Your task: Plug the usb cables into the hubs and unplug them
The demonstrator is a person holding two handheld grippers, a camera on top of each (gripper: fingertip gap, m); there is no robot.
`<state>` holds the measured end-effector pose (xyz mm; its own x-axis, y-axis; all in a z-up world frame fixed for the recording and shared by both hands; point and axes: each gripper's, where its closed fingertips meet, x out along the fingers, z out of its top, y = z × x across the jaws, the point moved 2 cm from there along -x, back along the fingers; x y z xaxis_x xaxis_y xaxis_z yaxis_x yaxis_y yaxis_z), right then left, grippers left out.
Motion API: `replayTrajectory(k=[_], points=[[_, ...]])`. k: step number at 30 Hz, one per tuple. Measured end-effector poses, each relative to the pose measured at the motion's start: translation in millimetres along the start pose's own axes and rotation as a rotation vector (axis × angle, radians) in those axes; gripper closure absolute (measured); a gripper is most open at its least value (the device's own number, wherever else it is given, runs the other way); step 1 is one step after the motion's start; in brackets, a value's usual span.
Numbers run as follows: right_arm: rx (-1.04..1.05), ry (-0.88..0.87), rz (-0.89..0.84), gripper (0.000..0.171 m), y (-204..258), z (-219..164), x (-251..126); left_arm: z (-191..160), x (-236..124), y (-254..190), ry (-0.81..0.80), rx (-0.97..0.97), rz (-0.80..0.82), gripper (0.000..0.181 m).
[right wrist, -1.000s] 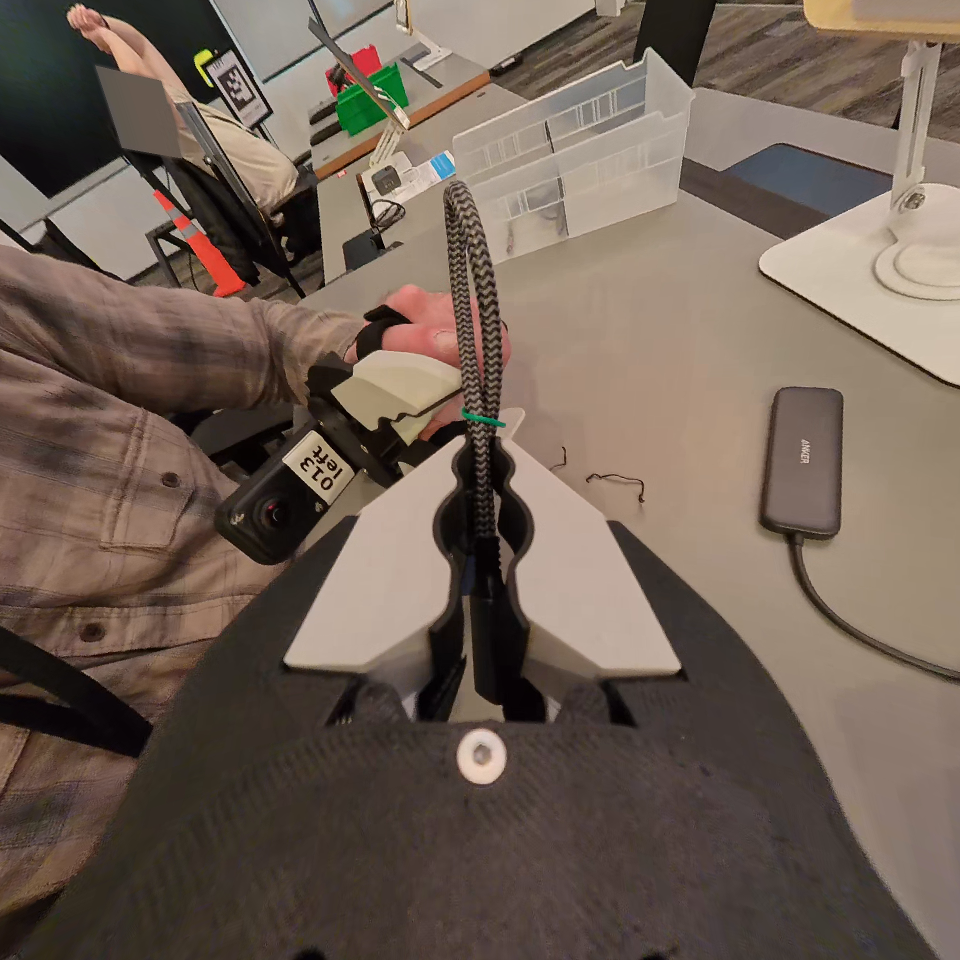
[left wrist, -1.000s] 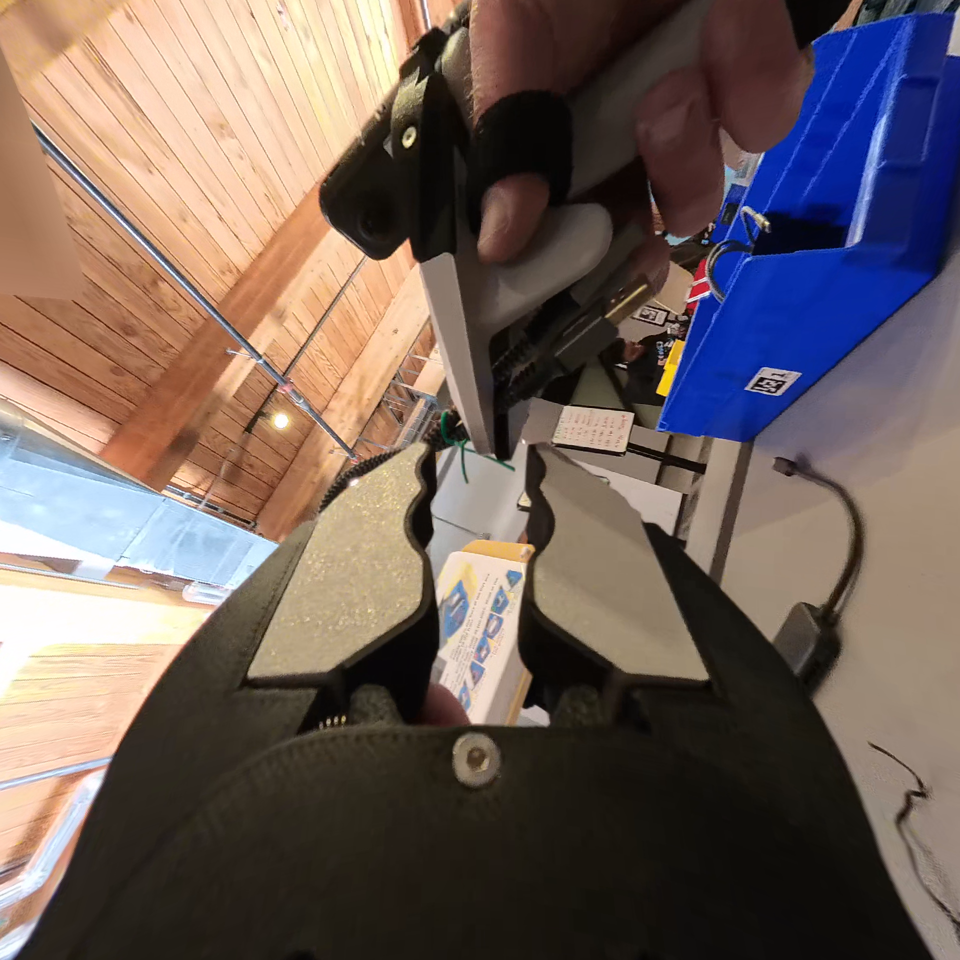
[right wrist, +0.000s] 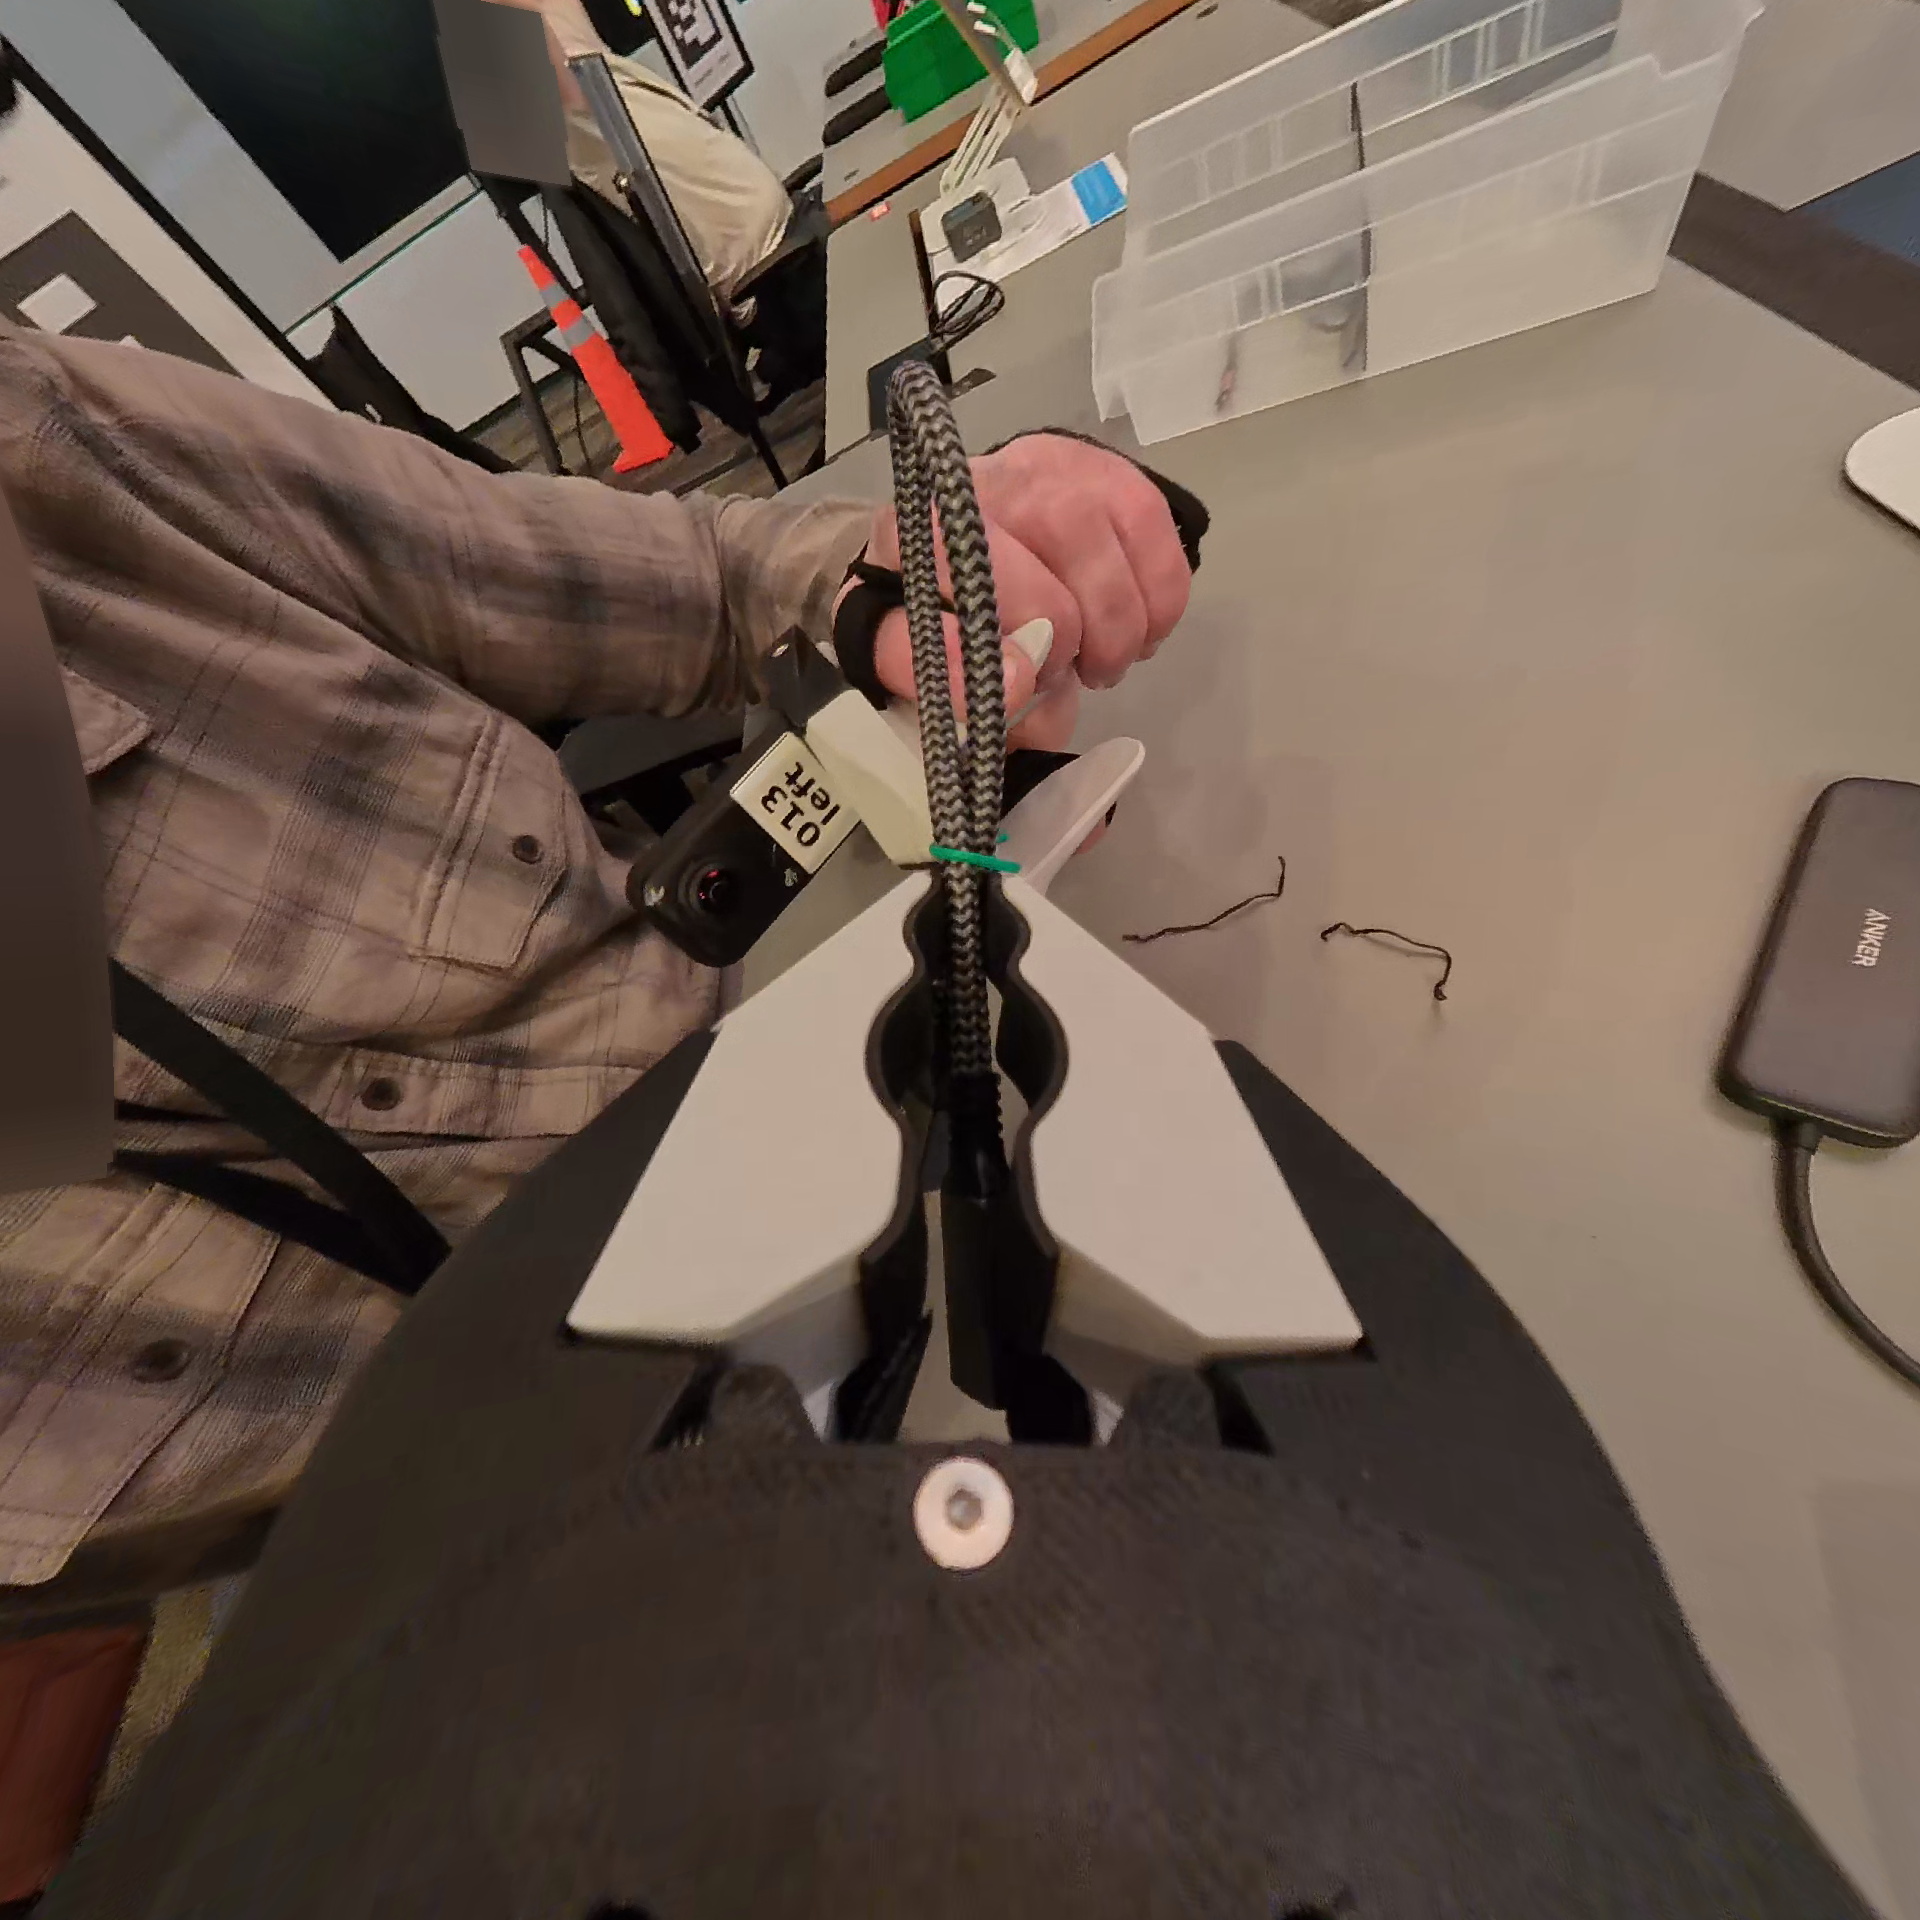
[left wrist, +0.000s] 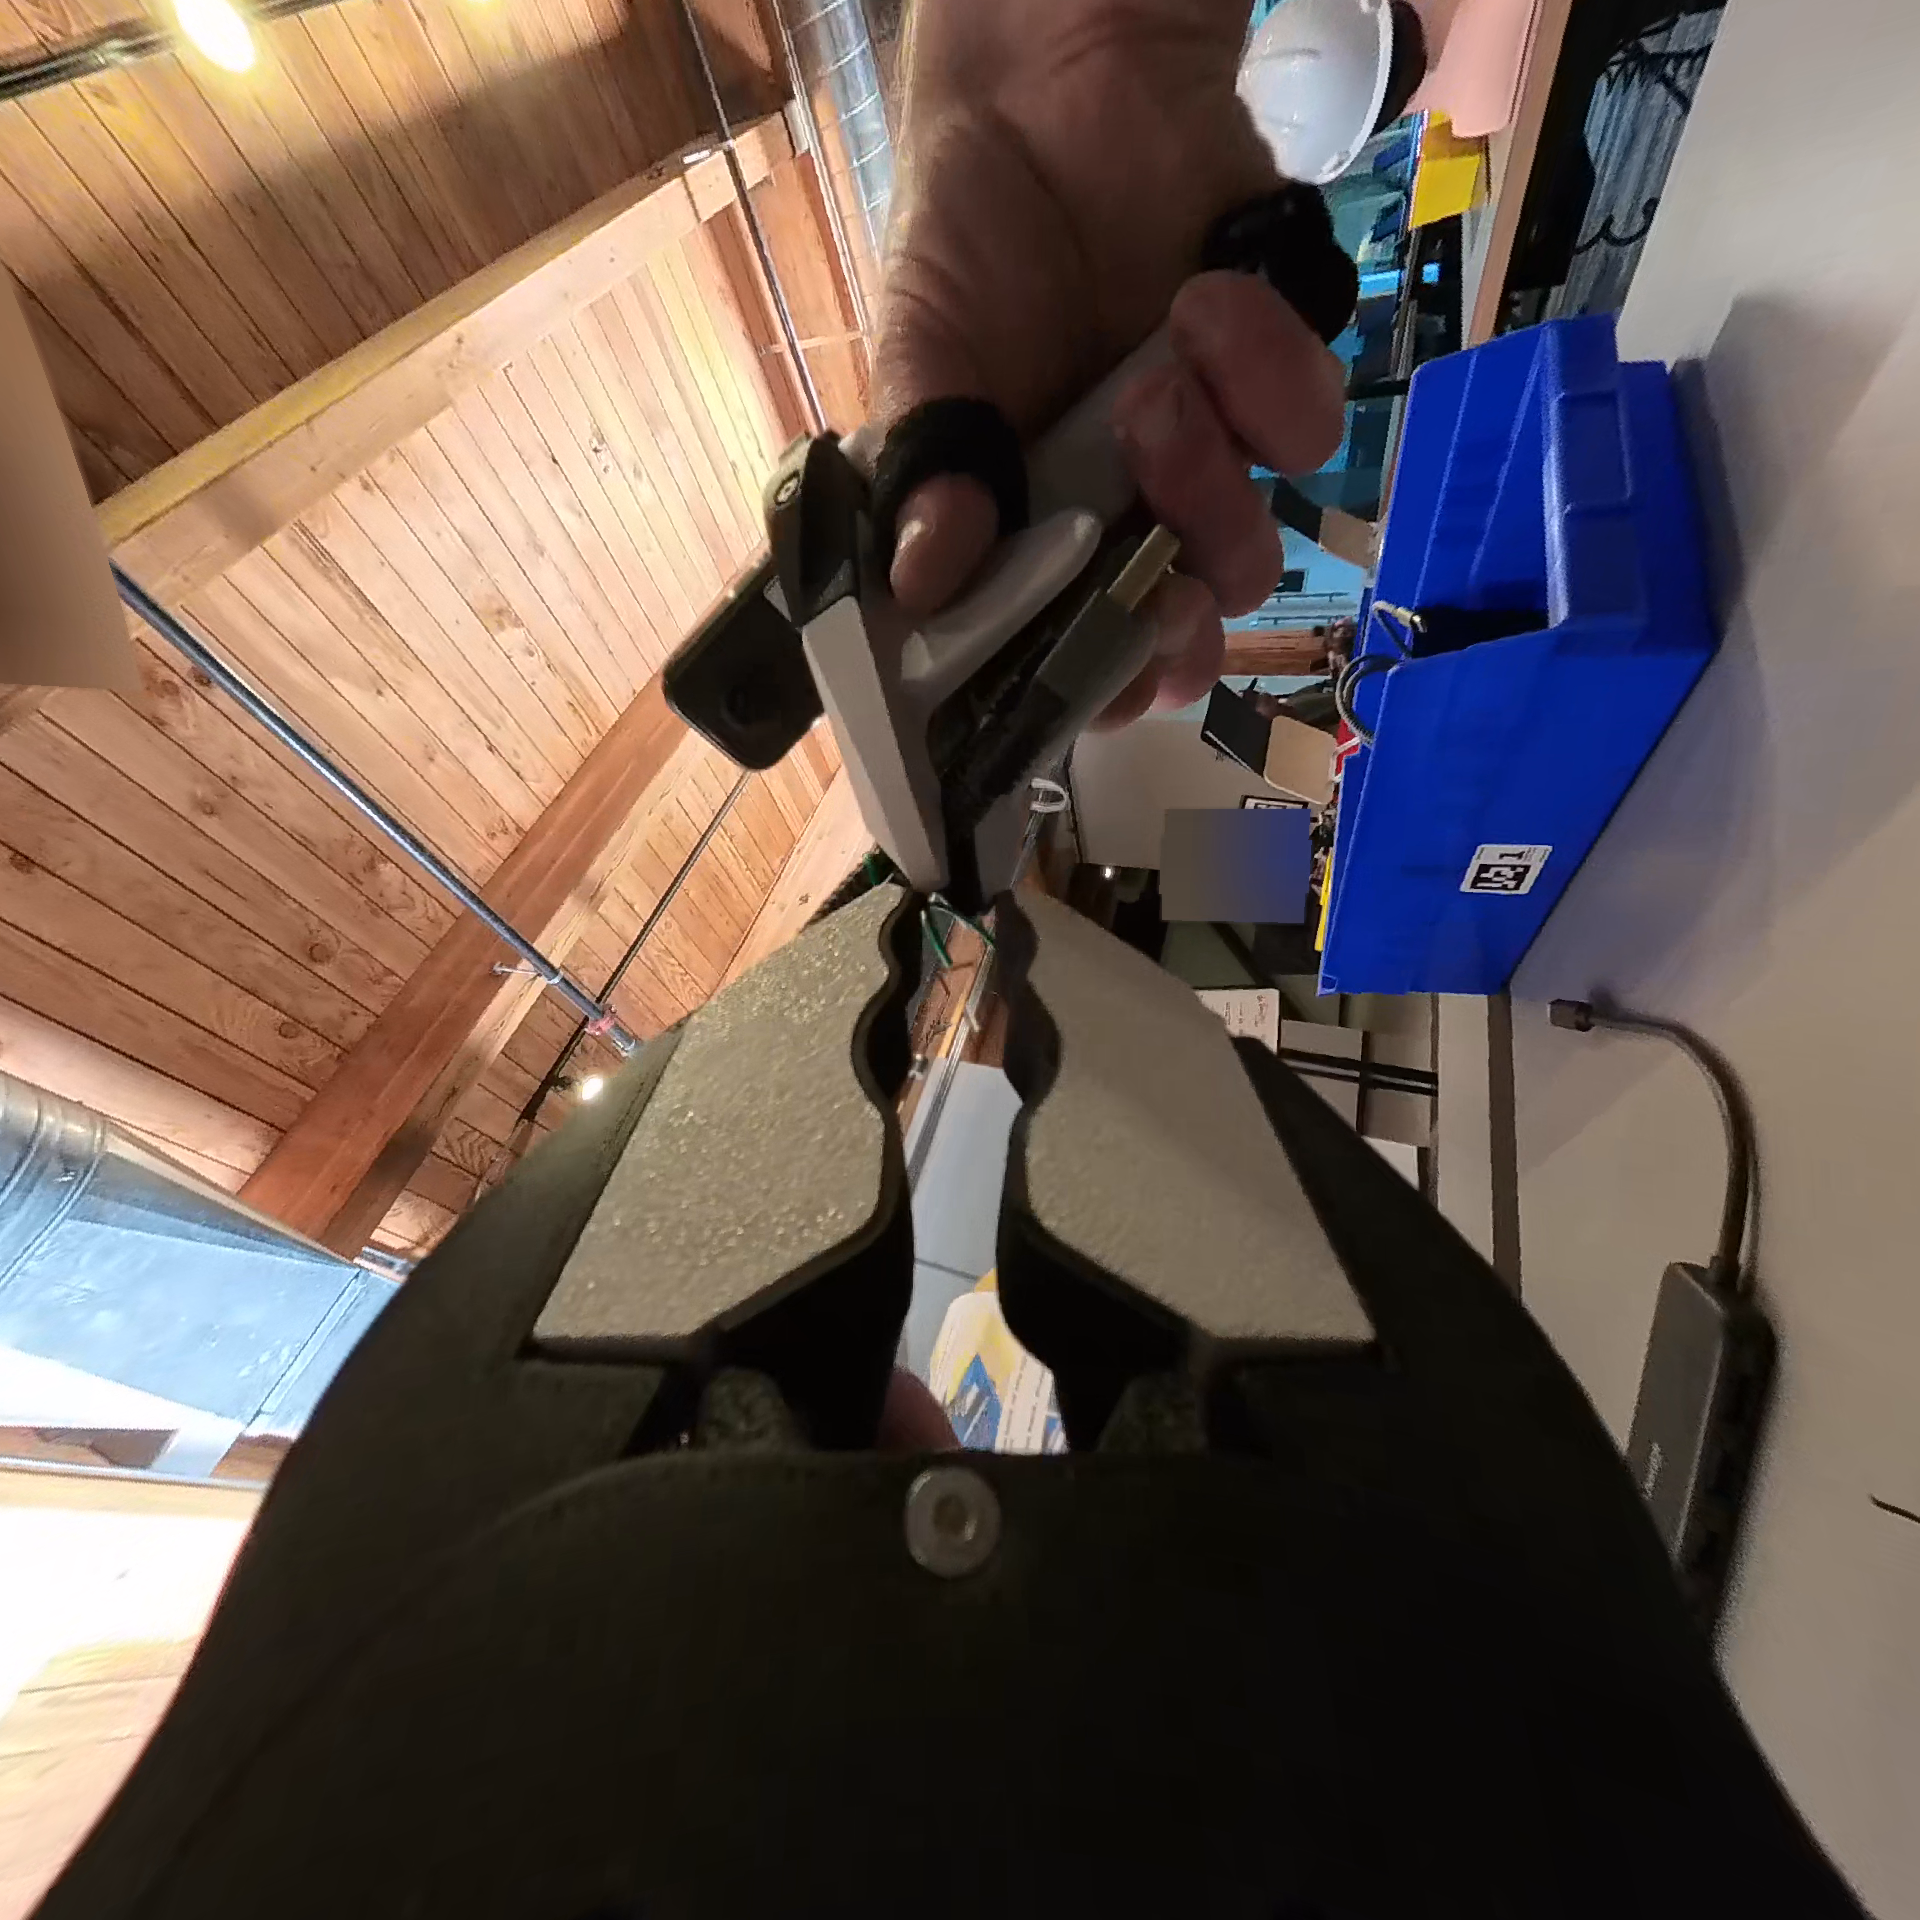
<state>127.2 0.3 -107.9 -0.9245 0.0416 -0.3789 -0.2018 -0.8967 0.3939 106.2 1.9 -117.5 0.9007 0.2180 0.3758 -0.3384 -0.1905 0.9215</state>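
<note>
Cable (right wrist: 951,665) | pinched in R claw (right wrist: 966,894), loop above tips | L claw (left wrist: 951,935) spread, empty | hub (right wrist: 1829,956) apart on table

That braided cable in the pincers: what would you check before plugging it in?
1. Right gripper shut on the braided cable: ok.
2. Cable free to reach: not ok, a green tie binds it in a loop.
3. Metal plug clear of the fingers: ok.
4. Plug aimed at the grey hub: not ok, it points away.
5. Left gripper free to steady the hub: ok, open with nothing in it.
6. Hub sockets free: cannot tell.
</note>
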Motion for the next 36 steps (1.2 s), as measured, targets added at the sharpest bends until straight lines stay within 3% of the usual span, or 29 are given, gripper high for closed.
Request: replayTrajectory(k=[1, 11, 20, 36], points=[[0.002, 0.004, 0.012, 0.169, 0.5, -1.0, -0.2, 0.9, -0.3, -0.5, -0.005, 0.004, -0.001, 0.168], [0.007, 0.025, 0.069, 0.169, 2.0, -9.5, 0.2, 6.3, -2.4, -6.1, -0.044, 0.002, -0.042, 0.171], [-0.044, -0.003, 0.105, 0.169, 7.7, -11.3, -2.8, 11.3, -1.7, -2.2, -0.053, -0.129, -0.094, 0.172], [-0.141, -0.081, 0.16, 0.168, 23.3, -5.3, -6.1, 17.3, -2.4, 13.1, -0.153, -0.917, -0.415, 0.173]])
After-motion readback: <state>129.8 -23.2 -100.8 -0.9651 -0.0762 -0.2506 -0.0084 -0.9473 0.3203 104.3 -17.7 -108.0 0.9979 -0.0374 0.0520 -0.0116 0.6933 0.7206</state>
